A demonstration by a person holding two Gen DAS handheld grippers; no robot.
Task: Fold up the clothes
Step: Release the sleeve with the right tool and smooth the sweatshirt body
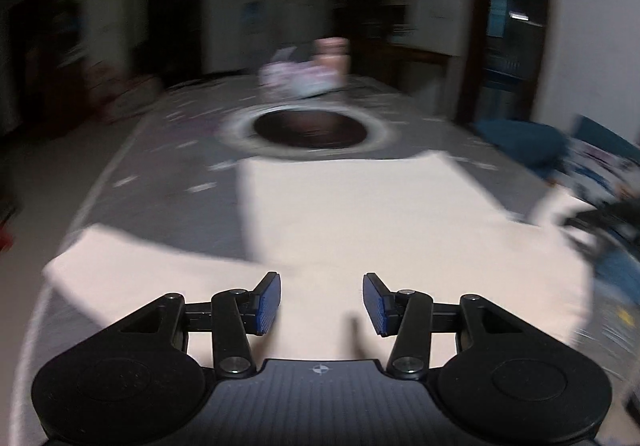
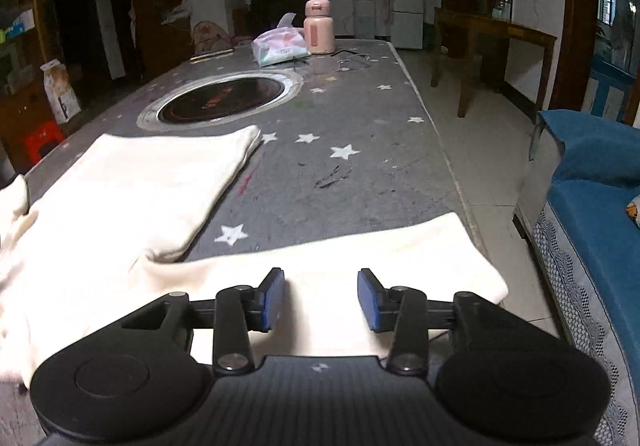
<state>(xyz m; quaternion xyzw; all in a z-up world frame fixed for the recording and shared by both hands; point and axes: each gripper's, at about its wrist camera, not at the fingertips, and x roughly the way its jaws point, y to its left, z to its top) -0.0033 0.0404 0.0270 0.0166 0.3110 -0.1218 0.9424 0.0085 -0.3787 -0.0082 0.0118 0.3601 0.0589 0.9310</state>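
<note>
One cream shirt (image 2: 132, 181) lies spread on the starred table (image 2: 360, 133). Two grippers, left gripper (image 1: 322, 304) and right gripper (image 2: 321, 300), hover over its near part, jaws apart and empty. One pink bottle (image 2: 319, 26) stands far

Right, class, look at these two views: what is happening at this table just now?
A person with a gripper in each hand is folding a cream garment spread on the starred table. Both the left gripper and the right gripper are open and hold nothing. The right one is above a sleeve stretched toward the table edge. The left view is blurred.
</note>
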